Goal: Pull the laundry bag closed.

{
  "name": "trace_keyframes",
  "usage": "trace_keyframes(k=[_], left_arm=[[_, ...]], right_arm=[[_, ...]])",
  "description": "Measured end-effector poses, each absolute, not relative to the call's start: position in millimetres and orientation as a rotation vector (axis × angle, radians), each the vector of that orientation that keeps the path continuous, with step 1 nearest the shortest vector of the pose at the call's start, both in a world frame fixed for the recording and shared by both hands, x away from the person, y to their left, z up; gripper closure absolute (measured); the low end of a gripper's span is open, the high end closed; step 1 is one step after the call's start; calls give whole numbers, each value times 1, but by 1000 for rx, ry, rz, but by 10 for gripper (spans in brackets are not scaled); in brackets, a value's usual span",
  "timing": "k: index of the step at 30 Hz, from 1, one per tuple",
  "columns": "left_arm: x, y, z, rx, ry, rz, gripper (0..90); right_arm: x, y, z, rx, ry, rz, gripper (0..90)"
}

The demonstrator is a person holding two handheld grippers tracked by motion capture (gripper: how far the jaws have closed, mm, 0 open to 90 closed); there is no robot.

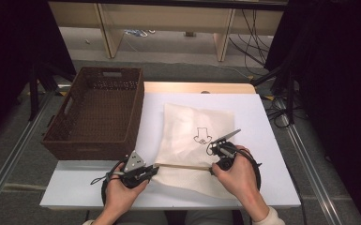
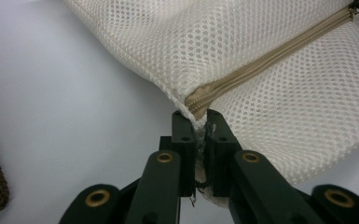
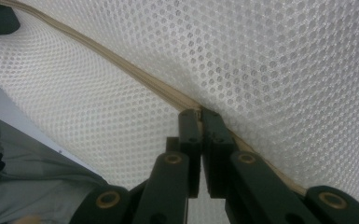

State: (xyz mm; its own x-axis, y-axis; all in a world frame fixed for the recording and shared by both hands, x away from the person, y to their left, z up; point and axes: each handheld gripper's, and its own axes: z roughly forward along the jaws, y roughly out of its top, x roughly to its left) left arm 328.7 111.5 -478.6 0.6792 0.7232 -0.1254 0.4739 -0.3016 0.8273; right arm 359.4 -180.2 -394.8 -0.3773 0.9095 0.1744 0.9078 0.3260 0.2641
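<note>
A white mesh bag [image 1: 187, 133] with a black drawing lies flat on the white table [image 1: 262, 122]. A tan zipper [image 1: 183, 166] runs along its near edge. My left gripper [image 1: 155, 169] is shut on the bag's corner at the zipper's left end, with the mesh pinched between its jaws [image 2: 199, 116]. My right gripper [image 1: 212, 168] is shut on the zipper farther right, its jaws [image 3: 200, 112] closed over the tan tape [image 3: 121, 63]. Whether it holds a pull tab is hidden. The zipper [image 2: 270, 56] is stretched straight between the two grippers.
A dark brown wicker basket [image 1: 56, 117] stands at the table's left, its near wall just beyond my left hand. Wooden furniture legs and cables are on the floor past the table's far edge.
</note>
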Motion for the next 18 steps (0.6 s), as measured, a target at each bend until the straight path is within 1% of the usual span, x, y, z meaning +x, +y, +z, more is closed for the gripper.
trace_keyframes(k=[4,6,7,12,13,14,18], left_arm=[[329,112,-479,1962,926,336,839],[329,112,-478,1963,930,348,839],[329,112,-479,1957,924,347,839],[329,112,-479,1959,920,348,839],[329,112,-479,1959,920,347,839],[329,112,-479,1959,921,347,839],[329,111,-479,1956,928,345,839]], right_arm=[[361,-183,-397,1681,2572,519,883],[360,-182,-396,1717,2552,510,883],[358,-179,-394,1802,2533,479,883],[360,-184,-396,1729,2550,509,883],[360,-184,-396,1732,2549,509,884],[358,-181,-394,1809,2538,482,883],[358,-181,-394,1811,2528,494,883]])
